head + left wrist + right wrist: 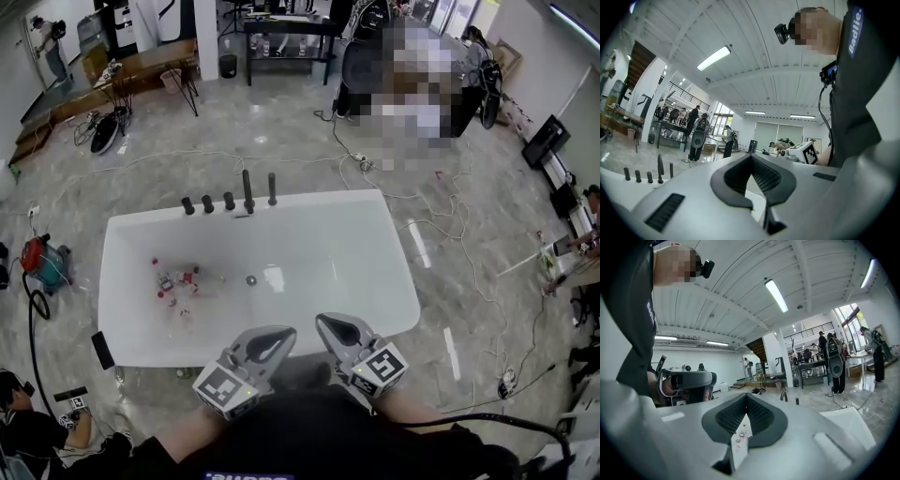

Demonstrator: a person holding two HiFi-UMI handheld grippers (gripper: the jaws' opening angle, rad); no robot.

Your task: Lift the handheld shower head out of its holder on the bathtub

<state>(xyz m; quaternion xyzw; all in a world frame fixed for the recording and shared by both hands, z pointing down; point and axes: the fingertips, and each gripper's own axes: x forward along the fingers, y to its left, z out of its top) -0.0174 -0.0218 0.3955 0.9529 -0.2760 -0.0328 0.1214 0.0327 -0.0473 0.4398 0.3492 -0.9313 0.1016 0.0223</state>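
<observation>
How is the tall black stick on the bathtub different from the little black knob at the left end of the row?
The tall black stick rises high above the rim, while the little black knob is short and stubby. The stick is thin. The knob looks thick for its height. The stick stands fourth from the left, and the knob is first. Both are black, upright and on the far rim of the white bathtub.

Both hand-held grippers closed, empty
</observation>
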